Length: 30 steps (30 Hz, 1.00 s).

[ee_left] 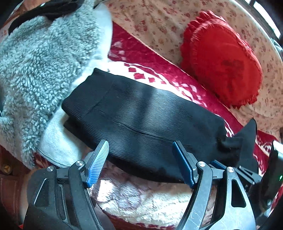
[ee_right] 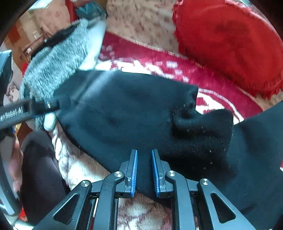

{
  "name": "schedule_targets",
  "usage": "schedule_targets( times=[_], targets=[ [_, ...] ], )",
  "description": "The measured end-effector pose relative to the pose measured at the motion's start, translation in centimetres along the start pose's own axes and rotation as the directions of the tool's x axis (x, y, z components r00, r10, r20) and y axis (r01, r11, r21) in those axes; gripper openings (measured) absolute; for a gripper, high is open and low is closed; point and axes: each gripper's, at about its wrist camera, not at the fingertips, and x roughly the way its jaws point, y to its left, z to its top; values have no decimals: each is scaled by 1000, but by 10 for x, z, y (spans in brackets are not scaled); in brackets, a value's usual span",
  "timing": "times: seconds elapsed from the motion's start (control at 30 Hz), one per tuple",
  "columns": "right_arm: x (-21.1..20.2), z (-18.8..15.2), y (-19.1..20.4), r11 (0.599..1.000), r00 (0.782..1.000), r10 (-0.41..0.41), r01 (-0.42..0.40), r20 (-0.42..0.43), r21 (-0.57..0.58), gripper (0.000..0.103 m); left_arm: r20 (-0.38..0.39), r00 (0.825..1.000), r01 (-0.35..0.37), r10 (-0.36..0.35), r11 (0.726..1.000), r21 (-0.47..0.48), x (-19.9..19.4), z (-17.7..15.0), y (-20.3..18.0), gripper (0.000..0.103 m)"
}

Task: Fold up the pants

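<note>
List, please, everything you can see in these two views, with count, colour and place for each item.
pants: one, black ribbed knit, folded lengthwise across the blanket, right end bunched.
blanket: one, red and white patterned, under the pants.
fleece garment: one, grey fluffy with a pale lining, left of the pants.
heart cushion: one, red with a frilled edge, upper right.
floral sheet: one, cream with small red flowers, behind the blanket.
dark item: one, black, on top of the fleece; what it is cannot be told.
left tool: one, black with blue pads, open at the pants' near edge.
right tool: one, black with blue pads, nearly closed with pants fabric between the pads.
</note>
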Motion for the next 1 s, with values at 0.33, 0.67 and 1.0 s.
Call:
schedule_targets(
  times=[0.33, 0.67, 1.0],
  targets=[
    [-25, 1, -14, 999, 999, -8, 6, 43, 42, 20, -15, 1000, 14, -14, 998, 54, 10, 1, -28, 74],
    [-29, 4, -37, 994, 999, -16, 11, 50, 106, 22, -29, 999, 15, -14, 999, 47, 15, 0, -29, 74],
    [-42, 7, -41, 993, 996, -21, 11, 83, 118, 25, -22, 999, 33, -32, 999, 23, 13, 5, -29, 74]
  ],
)
